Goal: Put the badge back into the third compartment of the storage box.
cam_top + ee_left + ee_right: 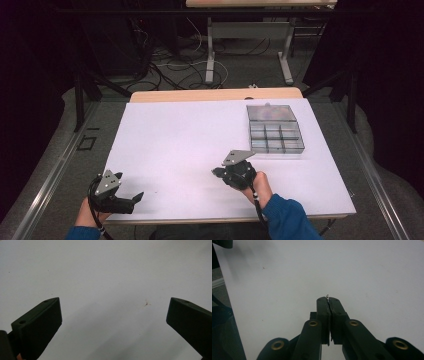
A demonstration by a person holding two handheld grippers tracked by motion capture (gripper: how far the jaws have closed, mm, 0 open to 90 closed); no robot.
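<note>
My right gripper (pixel 216 173) (pixel 328 299) is over the middle front of the white sheet (pixel 180 135), its jaws shut together. A tiny thin metal piece (pixel 327 296) sticks out from between the jaw tips; I cannot tell what it is. My left gripper (pixel 136 198) (pixel 115 300) sits low at the sheet's front left corner with its jaws wide apart and only bare sheet between them. A clear plastic compartment box (pixel 275 129) stands at the back right of the sheet, well beyond the right gripper.
The sheet covers a wooden table (pixel 215 94) whose far edge shows behind it. A small brown speck (pixel 147 304) marks the sheet ahead of the left gripper. Past the table are a floor with cables (pixel 175 65) and another table's legs (pixel 210 50).
</note>
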